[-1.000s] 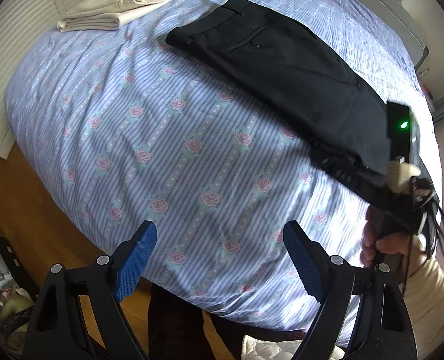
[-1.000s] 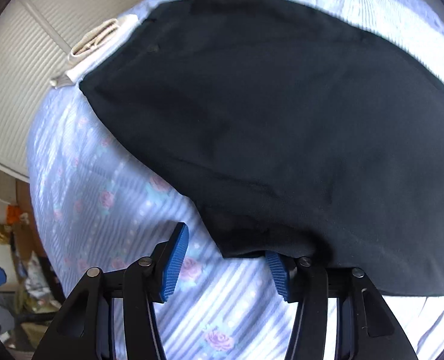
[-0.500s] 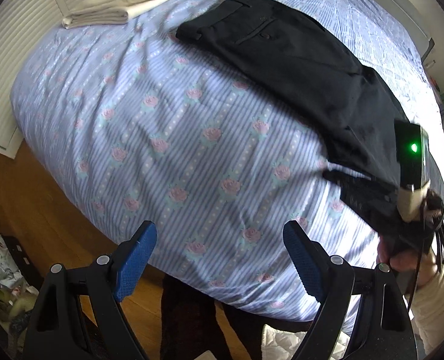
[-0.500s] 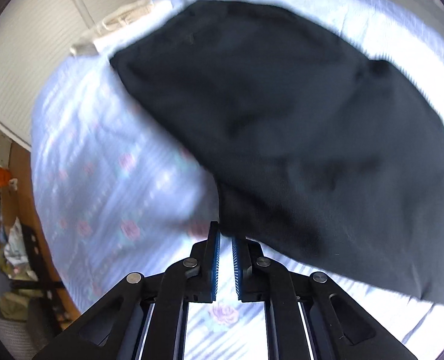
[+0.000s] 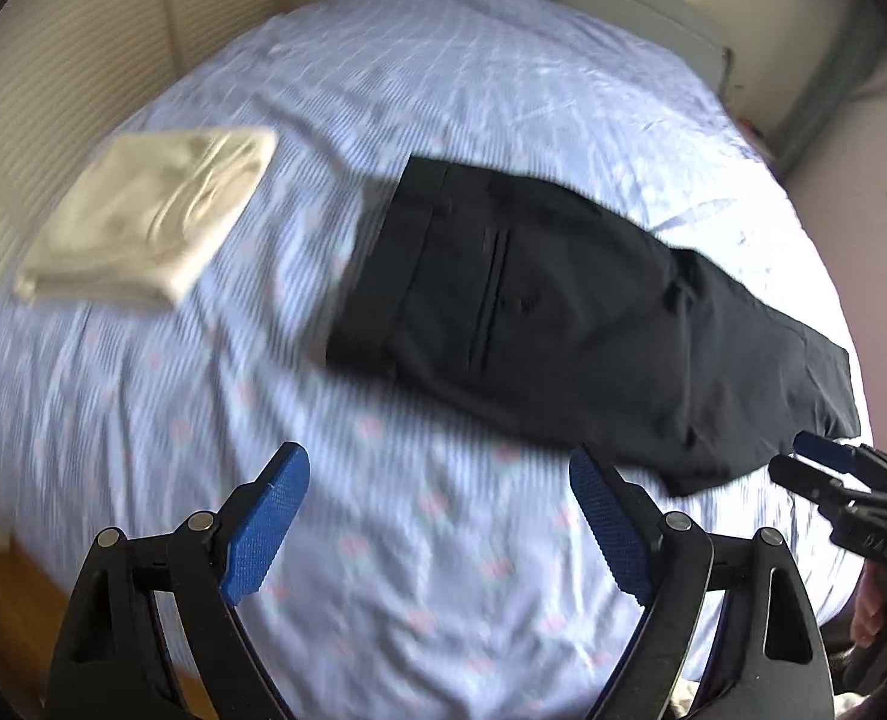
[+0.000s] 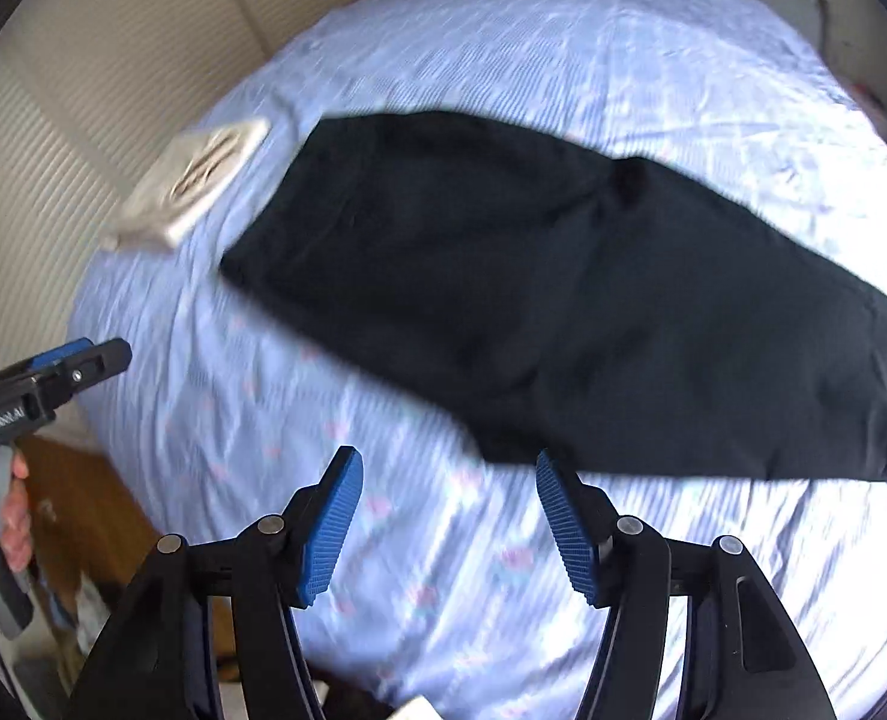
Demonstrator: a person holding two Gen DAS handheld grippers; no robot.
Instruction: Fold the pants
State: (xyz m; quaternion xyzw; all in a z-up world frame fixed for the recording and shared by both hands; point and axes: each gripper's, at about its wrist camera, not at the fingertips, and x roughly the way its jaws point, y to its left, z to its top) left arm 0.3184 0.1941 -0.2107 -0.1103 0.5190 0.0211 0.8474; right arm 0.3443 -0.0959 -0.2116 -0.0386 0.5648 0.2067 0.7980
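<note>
Black pants are shown lying flat on the blue rose-patterned bedsheet, doubled over lengthwise, with the waistband toward the folded cream garment and a welt back pocket with its button visible. The leg end is seen bunched near the bed's edge. The left gripper is held wide apart and empty; the right gripper is opening, with nothing between its pads.
</note>
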